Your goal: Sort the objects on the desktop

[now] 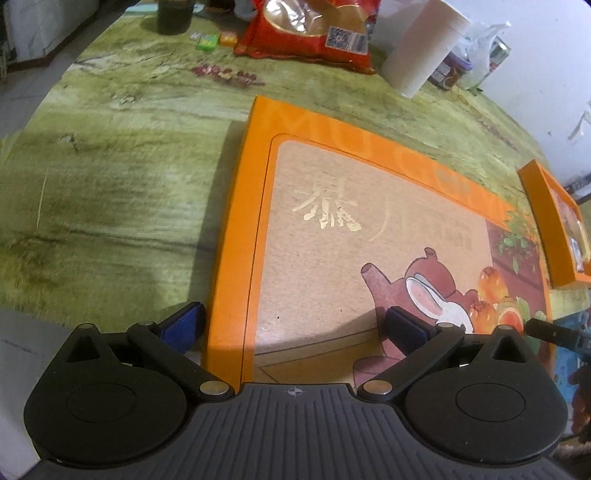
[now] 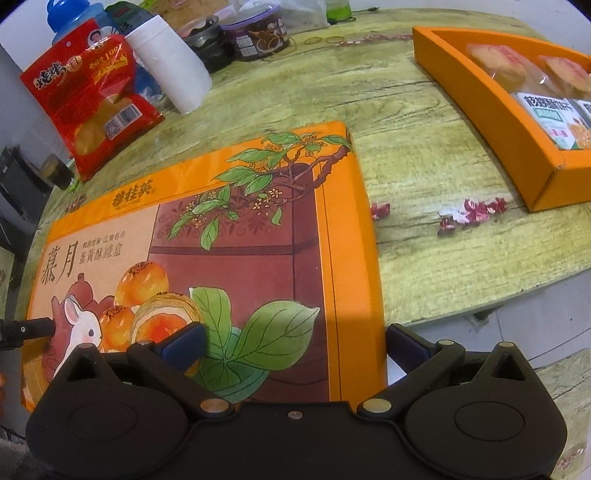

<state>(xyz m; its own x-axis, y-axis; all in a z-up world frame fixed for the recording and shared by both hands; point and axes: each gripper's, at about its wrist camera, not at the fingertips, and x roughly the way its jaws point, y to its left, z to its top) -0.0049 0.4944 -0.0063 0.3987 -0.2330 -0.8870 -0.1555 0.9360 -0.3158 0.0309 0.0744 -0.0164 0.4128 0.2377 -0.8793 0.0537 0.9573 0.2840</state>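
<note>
A: Only the right wrist view looks inside the open orange tray: wrapped pastries and small packets, near the table's right edge.

B: Yep. The gift box lid lies flat mid-table. Left gripper and right gripper are both spread wide, each straddling one lid edge, gripping nothing.

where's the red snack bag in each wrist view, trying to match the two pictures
Left wrist view: the red snack bag lies at the top centre, beyond the far edge of the orange lid, left of the white cup.
Right wrist view: the red snack bag stands at the upper left, beyond the lid's far left corner, again left of the white cup.
Shared landmark: the rabbit picture on the lid.
</note>
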